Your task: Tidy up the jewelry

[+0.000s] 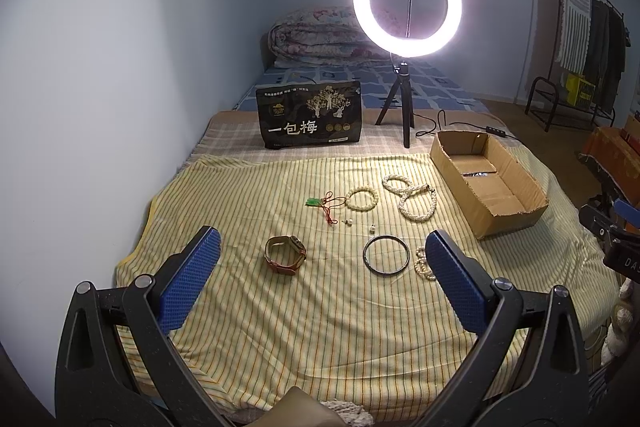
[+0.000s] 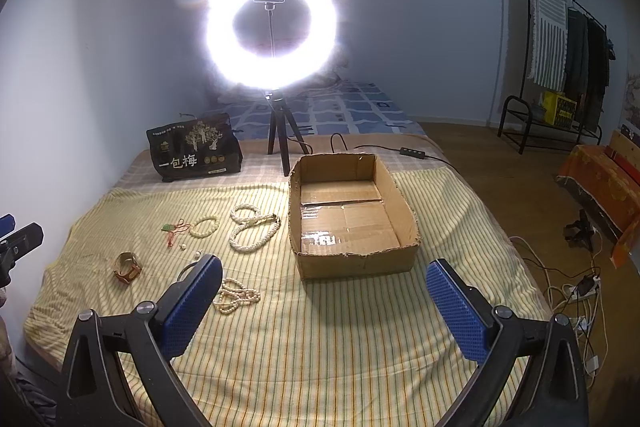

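The jewelry is all laid out on a yellow striped cloth point(image 1: 320, 327) spread over a bed, and none of it has been put away. Nearest my left gripper point(image 1: 322, 267) lies a watch point(image 1: 285, 254) with a brown strap, and just to its right a dark metal bangle point(image 1: 386, 255). Touching or nearly touching the bangle's right side is a small string of pearls point(image 2: 235, 295), partly hidden behind a blue finger pad in the left view. Farther back sit a pale beaded bracelet point(image 1: 361, 197), a thick twisted pearl necklace point(image 1: 410, 198) looped in a figure eight, and a green pendant point(image 1: 313, 202) on a red cord. Two tiny pale pieces, perhaps earrings point(image 1: 349, 221), lie between the rows; they are too small to tell for sure.

To the right of the jewelry stands an open cardboard box point(image 2: 394, 195), and I can see only bare taped cardboard inside. I judge it to be the place for the pieces, so the task looks barely begun: every item remains to be moved.

Both of my grippers hover above the cloth with jaws spread wide and nothing between them. The right gripper point(image 2: 324, 281) points at the box's near wall.

Behind everything, a black snack bag point(image 1: 310, 115) and a glowing ring light point(image 1: 407, 1) on a tripod stand on the bed.
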{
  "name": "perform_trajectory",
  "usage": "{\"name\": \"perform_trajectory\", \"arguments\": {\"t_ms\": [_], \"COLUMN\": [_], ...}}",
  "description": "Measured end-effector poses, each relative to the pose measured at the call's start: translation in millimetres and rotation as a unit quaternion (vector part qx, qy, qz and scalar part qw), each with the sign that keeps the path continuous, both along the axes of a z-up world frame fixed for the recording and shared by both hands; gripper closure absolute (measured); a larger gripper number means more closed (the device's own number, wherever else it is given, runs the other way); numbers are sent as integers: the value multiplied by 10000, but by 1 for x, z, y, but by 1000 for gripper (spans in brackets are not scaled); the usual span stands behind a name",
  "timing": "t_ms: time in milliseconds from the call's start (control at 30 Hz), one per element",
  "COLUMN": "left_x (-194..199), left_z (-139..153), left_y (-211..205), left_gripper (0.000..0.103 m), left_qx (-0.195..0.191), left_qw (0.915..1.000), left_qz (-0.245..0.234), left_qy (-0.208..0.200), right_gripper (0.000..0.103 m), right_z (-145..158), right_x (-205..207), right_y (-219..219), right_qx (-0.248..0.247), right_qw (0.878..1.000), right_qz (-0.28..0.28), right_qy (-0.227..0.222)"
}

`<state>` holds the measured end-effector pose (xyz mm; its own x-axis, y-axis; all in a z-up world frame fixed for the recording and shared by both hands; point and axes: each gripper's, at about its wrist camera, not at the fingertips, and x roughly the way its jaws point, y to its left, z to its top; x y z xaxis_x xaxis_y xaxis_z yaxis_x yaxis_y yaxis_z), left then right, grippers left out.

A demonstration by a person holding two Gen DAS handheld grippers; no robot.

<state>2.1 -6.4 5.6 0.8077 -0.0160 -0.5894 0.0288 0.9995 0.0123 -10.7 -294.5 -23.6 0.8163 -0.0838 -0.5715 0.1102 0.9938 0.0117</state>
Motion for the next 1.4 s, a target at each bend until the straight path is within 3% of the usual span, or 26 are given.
{"name": "perform_trajectory", "arguments": {"t_ms": [1400], "left_x": [-1], "left_z": [2], "left_y": [2], "left_gripper": [0], "left_qx": [-21], "left_qw": [10000], "left_qz": [-8], "left_qy": [-27], "right_gripper": [0], "right_z": [-2], "right_x": [1], "right_y": [4], "right_qx": [44], "right_qw": [9999], "right_qz": [111], "right_qy": [30]}}
